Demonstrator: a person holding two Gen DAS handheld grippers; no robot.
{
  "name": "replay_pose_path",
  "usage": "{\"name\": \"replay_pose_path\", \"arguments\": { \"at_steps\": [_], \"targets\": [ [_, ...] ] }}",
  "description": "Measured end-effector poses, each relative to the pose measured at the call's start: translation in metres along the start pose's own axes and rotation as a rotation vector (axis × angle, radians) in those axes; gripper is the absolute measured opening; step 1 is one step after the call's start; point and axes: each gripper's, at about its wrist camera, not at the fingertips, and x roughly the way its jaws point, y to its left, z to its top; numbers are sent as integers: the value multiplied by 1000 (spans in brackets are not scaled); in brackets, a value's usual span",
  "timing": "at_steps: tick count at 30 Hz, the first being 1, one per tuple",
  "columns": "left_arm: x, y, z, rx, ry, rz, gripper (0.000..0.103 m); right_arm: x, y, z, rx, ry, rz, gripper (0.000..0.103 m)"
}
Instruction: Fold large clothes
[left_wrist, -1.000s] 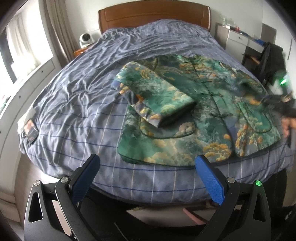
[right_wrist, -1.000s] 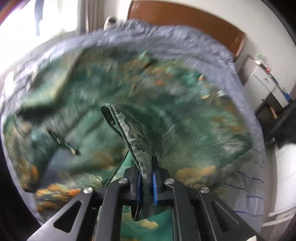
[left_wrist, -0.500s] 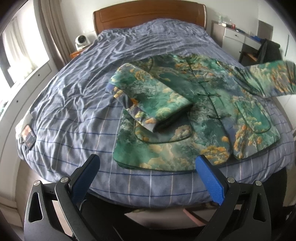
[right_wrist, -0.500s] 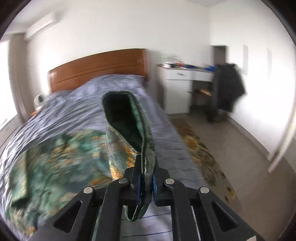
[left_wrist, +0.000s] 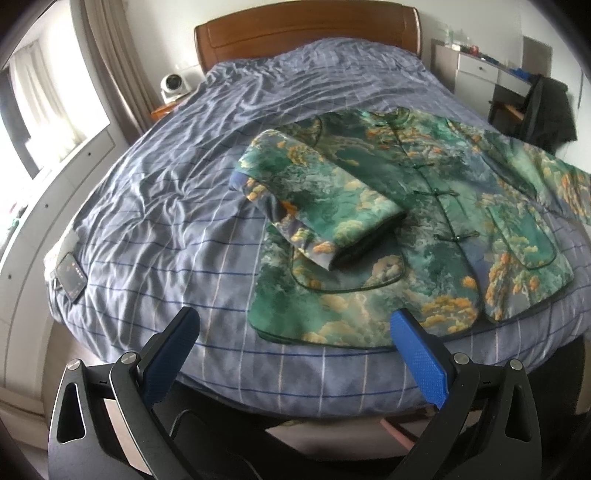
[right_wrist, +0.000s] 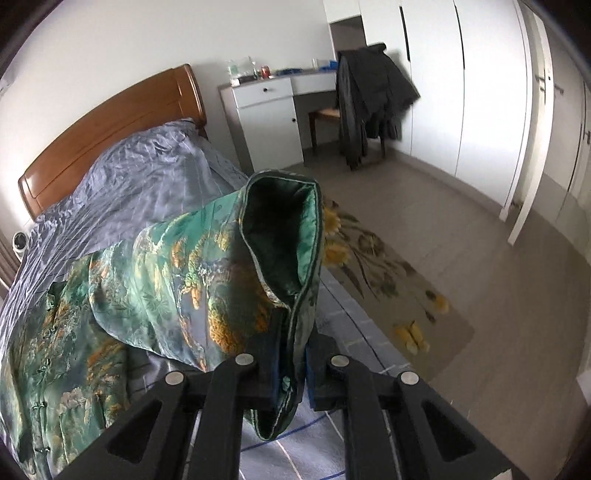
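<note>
Nearest in the right wrist view, the right gripper (right_wrist: 290, 373) is clamped on the cuff (right_wrist: 284, 236) of the jacket's free sleeve, its dark pads pinching the piped edge so the sleeve is drawn out taut past the bed's side, probably to straighten it for folding across the body; the cuff mouth gapes as a rounded pocket showing dark, velvety lining. In the left wrist view, the left gripper (left_wrist: 295, 354) hangs over the foot of the bed with its blue ribbed fingers wide apart and nothing between them. Beyond lies the jacket (left_wrist: 436, 229), flat and face up on the bed (left_wrist: 166, 206); it is glossy brocade in green, blue and gold, with knotted frog fastenings and curved piped pockets; its other sleeve (left_wrist: 325, 210) is already folded over the front. The blue checked cover is creased; a wooden headboard (left_wrist: 306, 33) stands behind.
</note>
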Motion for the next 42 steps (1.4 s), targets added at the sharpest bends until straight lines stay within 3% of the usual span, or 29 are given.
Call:
{"name": "replay_pose_path", "arguments": {
  "at_steps": [2, 8, 11, 15, 21, 24, 26, 28, 29, 31, 32, 33, 34, 35, 38, 42],
  "targets": [
    [1, 1, -1, 3, 1, 1, 103, 7, 0, -2, 28, 14, 4, 21],
    [10, 3, -4, 62, -14, -31, 103, -2, -19, -10, 68, -6, -95, 50],
    [22, 18, 6, 133, -50, -43, 103, -16, -19, -18, 63, -8, -100, 50],
    [57, 33, 34, 222, 23, -190, 103, -45, -4, -37, 37, -9, -42, 50],
    [115, -40, 61, 531, -4, -242, 103, -85, 44, -81, -40, -6, 77, 56],
    [149, -66, 67, 649, 14, -213, 103, -94, 69, -102, -50, 30, 138, 56],
    [173, -69, 70, 669, 48, -190, 103, -99, 87, -113, -61, 62, 181, 56],
    [190, -60, 74, 636, 99, -232, 103, -108, 106, -123, -100, 76, 216, 56],
    [193, -54, 74, 617, 110, -257, 100, -113, 113, -127, -126, 73, 225, 56],
    [196, -42, 75, 577, 143, -340, 83, -125, 132, -133, -192, 52, 226, 56],
    [197, -37, 77, 553, 163, -387, 69, -130, 139, -136, -214, 44, 227, 56],
    [196, -30, 79, 523, 183, -441, 47, -133, 144, -140, -226, 41, 230, 56],
    [194, -26, 81, 498, 199, -481, 33, -137, 151, -142, -238, 38, 239, 56],
    [192, -21, 82, 473, 214, -512, 14, -139, 156, -144, -245, 38, 250, 56],
    [177, -5, 84, 422, 192, -532, 9, -145, 175, -150, -273, 39, 288, 56],
    [138, 33, 97, 316, 80, -518, 9, -152, 201, -158, -329, 36, 328, 56]
  ]
}}
